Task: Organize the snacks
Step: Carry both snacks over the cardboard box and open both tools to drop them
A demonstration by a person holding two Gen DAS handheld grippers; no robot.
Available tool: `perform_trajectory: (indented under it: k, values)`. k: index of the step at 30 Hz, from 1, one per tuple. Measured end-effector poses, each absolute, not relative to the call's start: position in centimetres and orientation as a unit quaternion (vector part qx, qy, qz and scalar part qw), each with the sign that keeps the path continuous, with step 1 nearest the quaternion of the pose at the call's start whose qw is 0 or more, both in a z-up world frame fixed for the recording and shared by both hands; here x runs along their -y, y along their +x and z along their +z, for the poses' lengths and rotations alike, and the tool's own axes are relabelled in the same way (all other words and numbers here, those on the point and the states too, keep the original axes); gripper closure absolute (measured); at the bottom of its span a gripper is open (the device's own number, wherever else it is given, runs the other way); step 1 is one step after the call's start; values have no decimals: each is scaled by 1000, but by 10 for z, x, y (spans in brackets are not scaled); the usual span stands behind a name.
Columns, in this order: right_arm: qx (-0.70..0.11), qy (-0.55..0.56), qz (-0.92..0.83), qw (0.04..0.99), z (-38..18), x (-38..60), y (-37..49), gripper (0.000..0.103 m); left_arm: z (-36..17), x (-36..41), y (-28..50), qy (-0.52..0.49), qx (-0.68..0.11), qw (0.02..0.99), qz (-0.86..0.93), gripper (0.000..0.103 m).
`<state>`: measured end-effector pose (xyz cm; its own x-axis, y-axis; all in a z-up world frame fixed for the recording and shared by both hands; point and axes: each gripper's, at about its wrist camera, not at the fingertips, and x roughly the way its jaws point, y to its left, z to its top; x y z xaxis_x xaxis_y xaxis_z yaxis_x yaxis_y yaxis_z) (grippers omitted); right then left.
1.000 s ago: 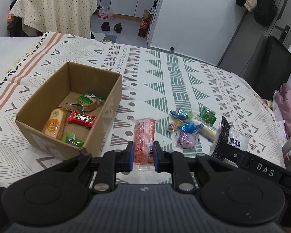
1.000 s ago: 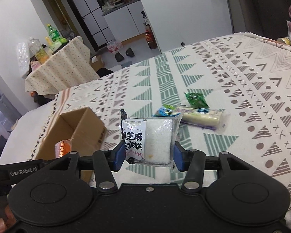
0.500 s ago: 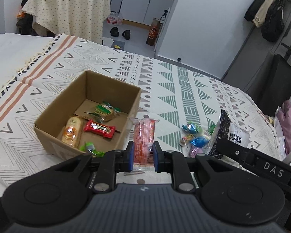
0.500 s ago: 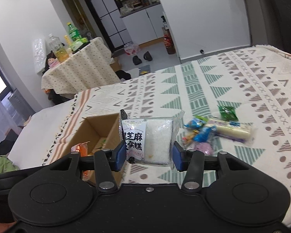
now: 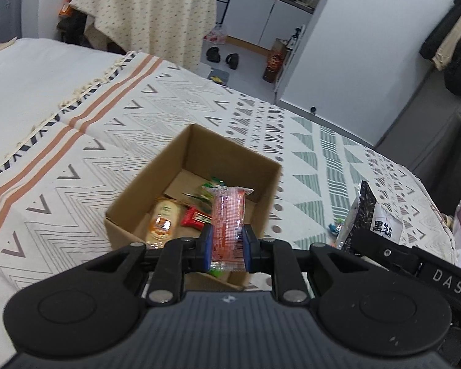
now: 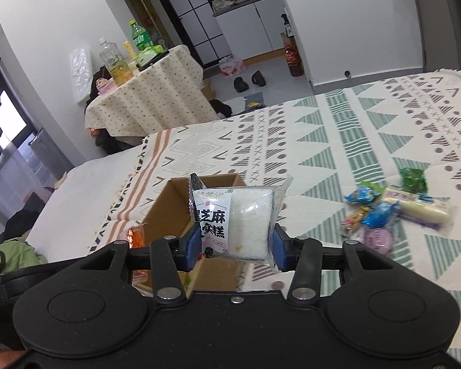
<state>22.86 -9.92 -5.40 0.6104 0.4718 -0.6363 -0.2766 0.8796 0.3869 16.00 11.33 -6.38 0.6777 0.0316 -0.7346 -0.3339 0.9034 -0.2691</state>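
Note:
My left gripper (image 5: 227, 250) is shut on a long orange-pink snack pack (image 5: 229, 218), held over the near wall of an open cardboard box (image 5: 144, 184). Inside the box lie a yellow-orange pack (image 5: 164, 223), a red bar (image 5: 195, 216) and a green-wrapped snack. My right gripper (image 6: 235, 250) is shut on a white sesame cake pack (image 6: 236, 218) with black lettering, held above the bed just right of the box (image 6: 166, 212). That same pack (image 5: 372, 221) shows at the right in the left wrist view.
Several loose snacks (image 6: 384, 212) lie on the patterned bedspread (image 6: 353, 141) at the right: blue candies, a purple sweet, a green packet, a long white roll. A cloth-covered table (image 5: 156, 15) with bottles stands beyond the bed. Slippers sit on the floor.
Both grippers moved left toward the box with their packs. The orange-pink pack now hangs over the box's near edge, and the loose snacks have slid to the right of the views.

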Motion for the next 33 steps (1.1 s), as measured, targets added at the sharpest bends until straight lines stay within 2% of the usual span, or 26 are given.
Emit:
perform_trajectory:
  k: [16, 22, 26, 28, 30, 33]
  values:
    - [-423, 124, 238, 866, -69, 44, 250, 57, -82, -161, 175, -218, -405, 877, 137, 84]
    - [-430, 137, 258, 854, -69, 31, 256, 54, -79, -172, 174, -226, -406, 874, 145, 80]
    - [-435, 145, 260, 849, -69, 30, 257, 49, -77, -177, 173, -236, -408, 869, 151, 70]
    - [-433, 150, 263, 849, -67, 34, 255, 49, -76, -177, 172, -236, -407, 868, 155, 61]
    - [-431, 154, 259, 850, -66, 40, 253, 49, -74, -176, 170, -231, -408, 868, 163, 46]
    - [-428, 157, 253, 853, -63, 49, 251, 48, -72, -172, 169, -226, -413, 866, 171, 35]
